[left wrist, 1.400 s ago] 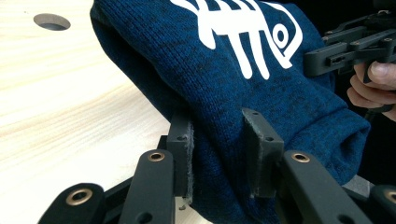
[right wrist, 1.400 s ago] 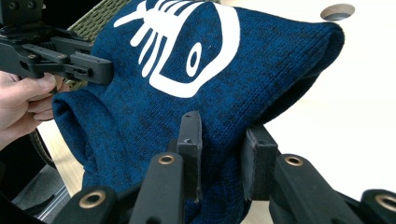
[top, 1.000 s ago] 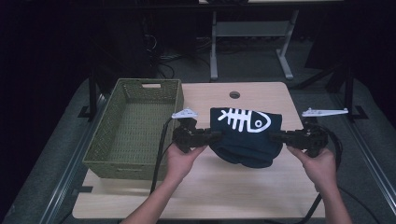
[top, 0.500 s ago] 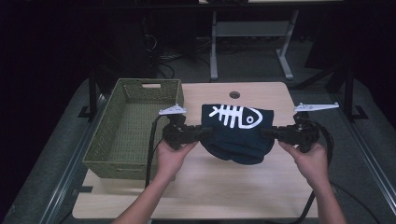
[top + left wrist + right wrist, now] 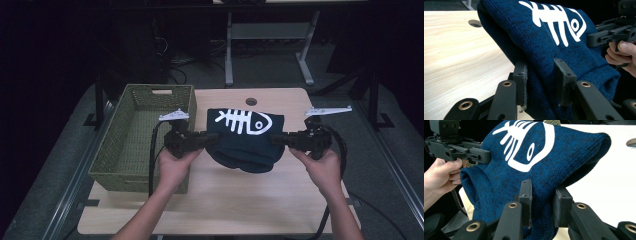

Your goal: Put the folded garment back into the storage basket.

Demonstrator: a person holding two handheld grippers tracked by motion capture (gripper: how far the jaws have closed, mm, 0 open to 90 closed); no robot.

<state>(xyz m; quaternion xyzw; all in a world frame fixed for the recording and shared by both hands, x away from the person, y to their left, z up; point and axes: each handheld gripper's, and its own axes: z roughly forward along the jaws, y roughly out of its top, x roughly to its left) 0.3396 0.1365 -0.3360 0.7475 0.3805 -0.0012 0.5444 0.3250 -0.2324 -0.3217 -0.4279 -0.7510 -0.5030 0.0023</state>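
Note:
A folded dark blue knit sweater (image 5: 245, 142) with a white fish-skeleton print hangs above the wooden table (image 5: 225, 200), stretched between both grippers. My left gripper (image 5: 212, 140) is shut on the sweater's left edge; in the left gripper view its jaws pinch the blue knit (image 5: 544, 75). My right gripper (image 5: 276, 139) is shut on the right edge, and the right gripper view shows its jaws clamped on the fabric (image 5: 541, 202). The sweater's lower part sags toward the tabletop.
An olive woven basket (image 5: 142, 137) stands at the table's left, just left of my left hand. A round cable hole (image 5: 251, 102) sits near the table's far edge. Desk legs and cables lie on the dark floor behind.
Both grippers have carried the sweater leftward, toward the basket, and lifted it slightly. Both stay shut on it.

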